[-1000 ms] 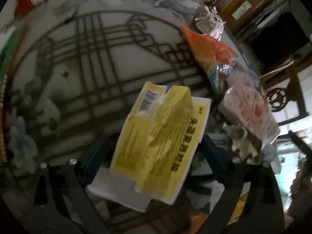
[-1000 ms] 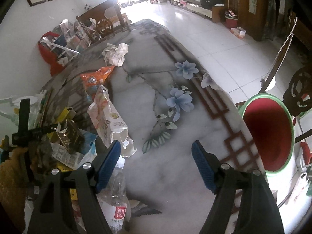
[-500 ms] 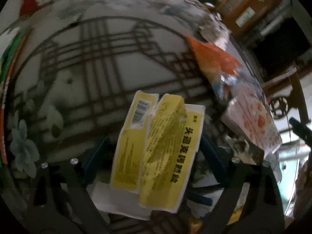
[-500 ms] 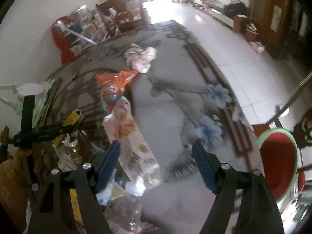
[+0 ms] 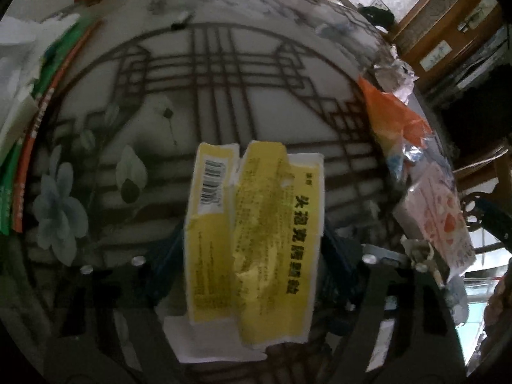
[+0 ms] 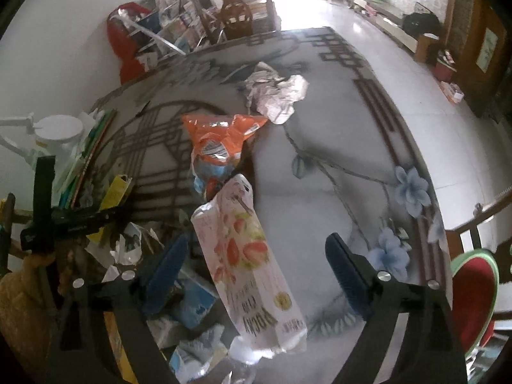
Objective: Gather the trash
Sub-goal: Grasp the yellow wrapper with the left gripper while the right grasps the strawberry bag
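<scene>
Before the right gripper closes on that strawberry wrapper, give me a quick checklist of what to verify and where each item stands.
1. Right gripper open: ok, fingers spread wide.
2. Strawberry wrapper between the fingers: ok, it runs up the gap.
3. Wrapper free of other trash: not ok, its far end meets the orange snack bag and clear plastic lies at its near end.
4. Left gripper holding the flattened yellow box: cannot tell, the box hides the finger contact.
5. Red bin within view: ok, at the table's right edge.
</scene>
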Demonstrator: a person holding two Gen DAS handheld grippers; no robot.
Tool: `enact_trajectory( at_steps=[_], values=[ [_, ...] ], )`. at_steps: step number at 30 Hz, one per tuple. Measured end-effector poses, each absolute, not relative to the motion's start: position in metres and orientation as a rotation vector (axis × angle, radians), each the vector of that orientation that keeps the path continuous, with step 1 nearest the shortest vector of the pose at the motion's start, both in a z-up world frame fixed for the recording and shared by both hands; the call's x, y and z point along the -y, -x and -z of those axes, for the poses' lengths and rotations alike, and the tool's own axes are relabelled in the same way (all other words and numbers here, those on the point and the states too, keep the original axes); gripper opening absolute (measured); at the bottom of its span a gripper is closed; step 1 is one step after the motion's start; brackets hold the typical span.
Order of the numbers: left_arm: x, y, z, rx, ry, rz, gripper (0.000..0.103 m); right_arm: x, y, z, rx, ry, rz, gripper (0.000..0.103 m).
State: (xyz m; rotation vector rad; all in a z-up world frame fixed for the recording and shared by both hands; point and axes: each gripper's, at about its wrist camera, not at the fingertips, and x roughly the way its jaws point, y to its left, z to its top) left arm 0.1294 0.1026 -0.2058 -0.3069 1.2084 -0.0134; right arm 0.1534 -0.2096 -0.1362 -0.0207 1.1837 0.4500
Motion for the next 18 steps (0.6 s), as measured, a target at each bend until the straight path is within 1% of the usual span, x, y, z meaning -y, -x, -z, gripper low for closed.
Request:
enact_trajectory(
  at_steps=[2, 3, 4, 7, 10, 16, 17, 18],
  values=[
    [-0.105, -0.127, 0.202, -1.181, 0.337, 0.011, 0.067, 0.203, -0.157, 0.141, -1.197, 0.042, -0.462, 0.085],
    [-0.106, -0.126, 0.199, -1.167, 0.347, 0.012, 0.061, 0.201, -0.157, 0.144, -1.202, 0.050, -0.466, 0.085],
    [-0.107, -0.124, 0.196, -1.151, 0.357, 0.009, 0.058, 0.198, -0.159, 0.148, -1.212, 0.063, -0.471, 0.085],
    [-0.112, -0.119, 0.188, -1.113, 0.390, -0.006, 0.056, 0.190, -0.160, 0.159, -1.244, 0.090, -0.482, 0.085],
    [-0.112, -0.113, 0.178, -1.073, 0.421, -0.010, 0.055, 0.183, -0.158, 0.172, -1.275, 0.139, -0.478, 0.085],
    [-0.105, -0.101, 0.155, -1.003, 0.460, 0.009, 0.055, 0.176, -0.143, 0.188, -1.268, 0.278, -0.449, 0.085],
    [-0.104, -0.100, 0.152, -0.998, 0.465, 0.013, 0.055, 0.176, -0.141, 0.189, -1.266, 0.287, -0.447, 0.083],
    [-0.101, -0.098, 0.148, -0.991, 0.469, 0.019, 0.055, 0.177, -0.140, 0.190, -1.266, 0.285, -0.450, 0.076]
  ],
)
